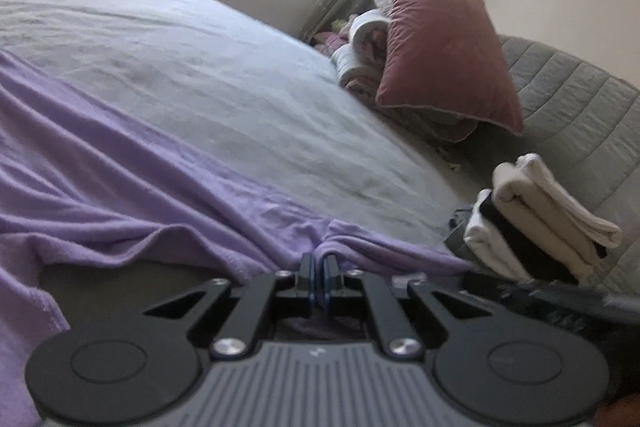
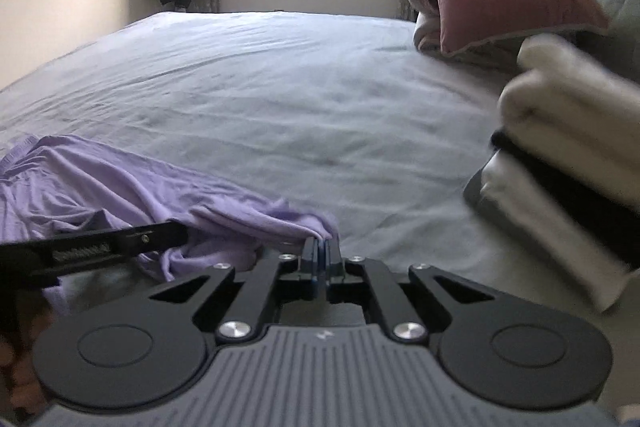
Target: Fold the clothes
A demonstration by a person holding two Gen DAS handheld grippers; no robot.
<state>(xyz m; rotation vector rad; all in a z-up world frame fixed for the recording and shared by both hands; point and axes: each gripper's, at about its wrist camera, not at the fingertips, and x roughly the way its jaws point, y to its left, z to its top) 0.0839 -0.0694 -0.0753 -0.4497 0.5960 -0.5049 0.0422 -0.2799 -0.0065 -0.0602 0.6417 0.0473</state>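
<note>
— Lilac garment lies spread on the bed, both grippers pinching its near edge?

— Yes. The left gripper has its fingers closed on a fold, and the right gripper is clamped on a corner.

— Which step?

— Probably starting a fold. Next, I'd lift both held points together and carry them across evenly, clear of the folded stack.

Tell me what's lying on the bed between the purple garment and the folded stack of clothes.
Only bare sheet separates the purple garment from the folded stack, in the right wrist view.
</note>
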